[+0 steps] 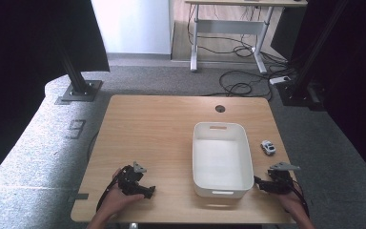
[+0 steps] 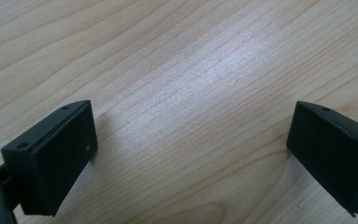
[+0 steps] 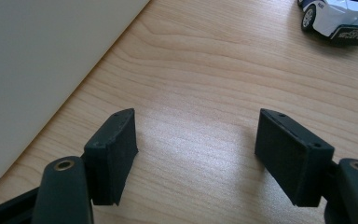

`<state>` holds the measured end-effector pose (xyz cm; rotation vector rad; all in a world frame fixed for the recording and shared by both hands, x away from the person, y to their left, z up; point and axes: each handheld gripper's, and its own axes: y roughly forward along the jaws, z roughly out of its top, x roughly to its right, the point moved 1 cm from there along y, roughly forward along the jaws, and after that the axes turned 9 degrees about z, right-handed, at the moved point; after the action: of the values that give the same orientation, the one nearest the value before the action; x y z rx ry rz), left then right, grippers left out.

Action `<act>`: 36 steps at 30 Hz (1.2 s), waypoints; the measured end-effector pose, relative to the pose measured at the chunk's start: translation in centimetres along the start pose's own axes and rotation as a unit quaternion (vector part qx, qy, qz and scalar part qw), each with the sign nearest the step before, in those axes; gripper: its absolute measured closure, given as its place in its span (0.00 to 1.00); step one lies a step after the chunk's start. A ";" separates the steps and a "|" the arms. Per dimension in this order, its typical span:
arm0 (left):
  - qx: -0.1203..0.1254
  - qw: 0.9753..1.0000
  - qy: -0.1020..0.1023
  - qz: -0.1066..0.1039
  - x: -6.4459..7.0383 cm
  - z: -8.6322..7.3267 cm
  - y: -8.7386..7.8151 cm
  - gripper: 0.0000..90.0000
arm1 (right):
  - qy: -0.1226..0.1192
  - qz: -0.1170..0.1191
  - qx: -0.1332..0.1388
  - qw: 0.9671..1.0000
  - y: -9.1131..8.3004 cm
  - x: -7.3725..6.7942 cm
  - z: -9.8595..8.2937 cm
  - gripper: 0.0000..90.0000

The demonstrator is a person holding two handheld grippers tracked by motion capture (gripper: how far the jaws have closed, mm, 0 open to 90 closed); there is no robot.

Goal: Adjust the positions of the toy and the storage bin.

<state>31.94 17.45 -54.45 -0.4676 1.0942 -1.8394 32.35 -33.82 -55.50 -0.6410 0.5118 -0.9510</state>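
Note:
A white rectangular bin (image 1: 222, 159) stands on the wooden table (image 1: 162, 133), right of its middle, with nothing inside. A small white toy car (image 1: 268, 147) lies on the table just right of the bin; its rear end (image 3: 342, 18) is at the top right of the right gripper view. My left gripper (image 1: 148, 191) rests low on the table near the front left, open over bare wood (image 2: 191, 140). My right gripper (image 1: 259, 183) sits at the bin's front right corner, open, with the bin wall (image 3: 42, 60) on its left and nothing between the jaws.
The table's front edge runs just below both hands. A round cable hole (image 1: 220, 109) is at the table's far side. Beyond the table stand a black frame post (image 1: 78, 81), a desk (image 1: 228, 33) and loose cables (image 1: 240, 86) on the carpet.

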 end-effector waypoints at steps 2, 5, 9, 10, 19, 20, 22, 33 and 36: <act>0.000 1.000 0.000 0.000 0.0 0.0 0.0 0.02 | 0.000 0.000 -0.001 1.000 0.0 0.0 0.0 0.32; 0.000 1.000 0.000 0.000 0.0 0.0 0.0 0.02 | 0.001 -0.001 -0.002 1.000 0.0 0.0 0.1 0.32; 0.000 1.000 0.000 0.000 0.0 0.0 0.0 0.02 | 0.002 -0.002 -0.005 1.000 0.0 -0.1 0.1 0.32; 0.000 1.000 0.000 -0.001 0.0 0.0 0.0 0.02 | 0.001 -0.002 -0.005 1.000 0.0 -0.1 0.1 0.32; -0.001 1.000 0.003 -0.002 0.0 0.0 0.0 0.01 | -0.009 0.006 0.003 1.000 0.0 0.1 -0.1 0.32; -0.001 1.000 0.003 -0.002 0.0 0.0 0.0 0.01 | -0.009 0.006 0.003 1.000 0.0 0.1 -0.1 0.32; -0.001 1.000 0.002 -0.001 0.0 0.0 0.0 0.01 | -0.007 0.006 0.005 1.000 0.0 0.1 -0.1 0.32; -0.002 1.000 0.003 -0.002 0.0 0.0 0.0 0.01 | 0.007 0.000 0.010 1.000 -0.5 -0.1 0.5 0.33; -0.002 1.000 0.003 -0.001 0.0 0.0 0.0 0.01 | 0.014 0.002 0.026 1.000 -1.2 -0.1 0.8 0.34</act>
<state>31.89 17.46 -54.45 -0.4669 1.1017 -1.8423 32.14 -34.07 -54.14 -0.5805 0.5127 -0.9668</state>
